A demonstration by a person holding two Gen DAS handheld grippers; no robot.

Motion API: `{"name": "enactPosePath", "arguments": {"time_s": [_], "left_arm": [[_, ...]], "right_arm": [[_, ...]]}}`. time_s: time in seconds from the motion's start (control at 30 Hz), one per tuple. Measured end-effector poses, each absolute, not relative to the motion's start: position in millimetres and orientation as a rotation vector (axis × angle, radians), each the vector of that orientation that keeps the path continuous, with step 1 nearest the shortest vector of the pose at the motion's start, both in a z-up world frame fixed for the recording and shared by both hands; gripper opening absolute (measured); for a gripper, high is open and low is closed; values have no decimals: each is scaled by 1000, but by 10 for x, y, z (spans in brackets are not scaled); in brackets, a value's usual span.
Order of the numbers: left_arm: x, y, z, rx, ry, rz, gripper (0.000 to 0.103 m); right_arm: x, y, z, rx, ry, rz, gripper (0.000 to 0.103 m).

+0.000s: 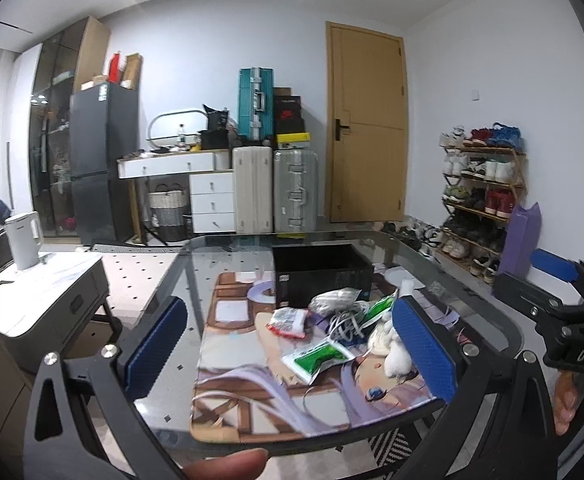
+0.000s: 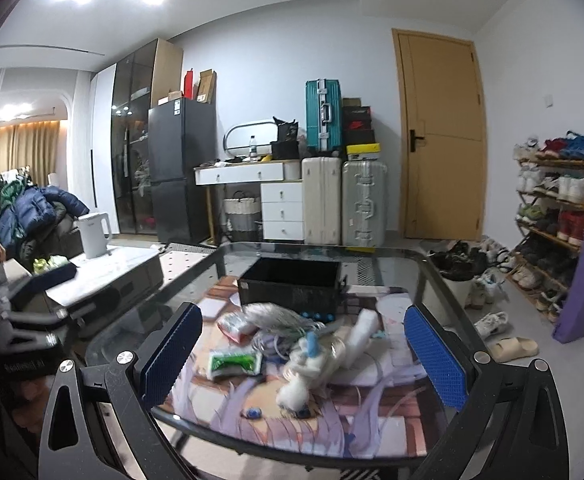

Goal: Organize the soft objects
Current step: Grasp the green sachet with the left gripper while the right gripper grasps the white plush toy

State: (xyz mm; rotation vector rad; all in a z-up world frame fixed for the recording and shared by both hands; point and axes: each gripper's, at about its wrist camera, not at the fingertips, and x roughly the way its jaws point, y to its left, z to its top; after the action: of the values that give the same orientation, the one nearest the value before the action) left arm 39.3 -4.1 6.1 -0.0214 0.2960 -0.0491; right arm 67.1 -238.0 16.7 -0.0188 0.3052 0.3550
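A heap of soft items lies on the printed mat (image 1: pixel 235 356) of a glass table. It holds a red-and-white packet (image 1: pixel 289 320), green-and-white packets (image 1: pixel 318 360), a white cable (image 1: pixel 346 324), a grey bag (image 1: pixel 334 300) and a white plush (image 1: pixel 390 344). Behind the heap stands an open black box (image 1: pixel 320 276). My left gripper (image 1: pixel 292 352) hovers open near the table's front edge, nothing between its blue pads. My right gripper (image 2: pixel 304 356) is open too, short of the plush (image 2: pixel 312 364) and a green packet (image 2: pixel 235 362). The black box (image 2: pixel 292 284) sits beyond.
A white kettle (image 1: pixel 23 240) stands on a low side table at the left. A shoe rack (image 2: pixel 556 220), a purple rolled mat (image 2: pixel 580 288) and loose slippers (image 2: pixel 512 348) are on the right. Suitcases (image 2: pixel 344 200) and a door line the back wall.
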Motion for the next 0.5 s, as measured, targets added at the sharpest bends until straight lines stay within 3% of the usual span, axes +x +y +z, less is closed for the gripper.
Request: {"name": "enactPosePath", "arguments": {"time_s": [0.23, 0.5], "left_arm": [[1162, -90, 133, 32, 507, -144, 103], [1953, -211, -393, 107, 799, -224, 103]], "right_arm": [[1551, -2232, 343, -61, 514, 300, 103], [2282, -2217, -235, -34, 828, 312, 103]]}}
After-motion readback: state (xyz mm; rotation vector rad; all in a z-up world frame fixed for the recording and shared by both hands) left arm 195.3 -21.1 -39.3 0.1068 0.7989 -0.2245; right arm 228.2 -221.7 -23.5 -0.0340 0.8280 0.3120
